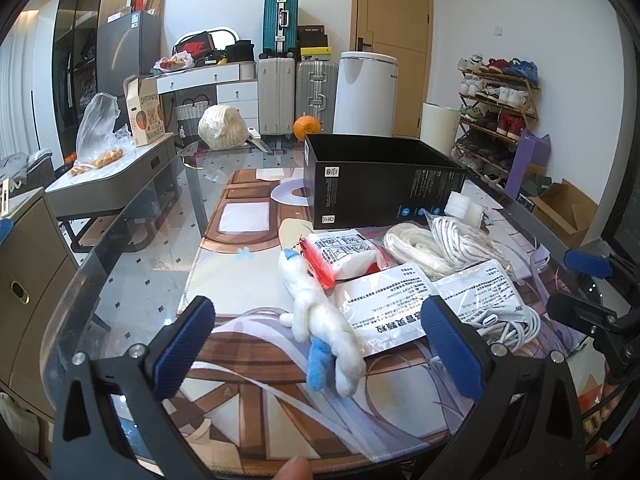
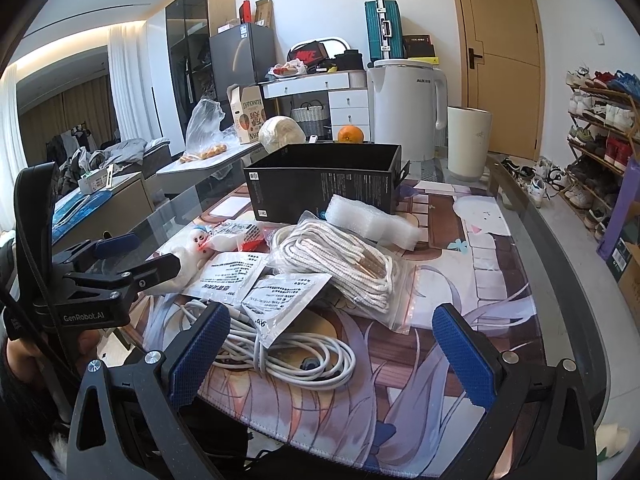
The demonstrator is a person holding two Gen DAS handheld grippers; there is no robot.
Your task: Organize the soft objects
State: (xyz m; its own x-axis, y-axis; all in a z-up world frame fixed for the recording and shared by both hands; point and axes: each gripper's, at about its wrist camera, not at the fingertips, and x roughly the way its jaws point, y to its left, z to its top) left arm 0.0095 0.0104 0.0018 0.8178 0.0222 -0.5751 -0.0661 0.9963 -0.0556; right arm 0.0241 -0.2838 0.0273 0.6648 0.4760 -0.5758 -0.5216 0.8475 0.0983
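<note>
A white plush toy (image 1: 320, 316) with blue trim lies on the printed mat between the wide-apart fingers of my open left gripper (image 1: 316, 344). Beyond it lie a red-and-white packet (image 1: 344, 254), flat white pouches (image 1: 390, 300), bagged white rope (image 1: 436, 246) and a foam piece (image 1: 464, 208). An open black box (image 1: 380, 180) stands behind them. My right gripper (image 2: 332, 350) is open above a coiled white cable (image 2: 296, 354), with a pouch (image 2: 280, 300) and the bagged rope (image 2: 340, 264) ahead. The left gripper (image 2: 120, 264) shows at left over the plush toy (image 2: 196, 244).
The glass table's front edge (image 1: 120, 264) curves close on the left. A white bin (image 2: 468, 142), a white appliance (image 2: 408, 108), an orange (image 2: 350, 135) and a wrapped bundle (image 2: 280, 132) sit at the far end. A shoe rack (image 2: 600, 128) lines the right wall.
</note>
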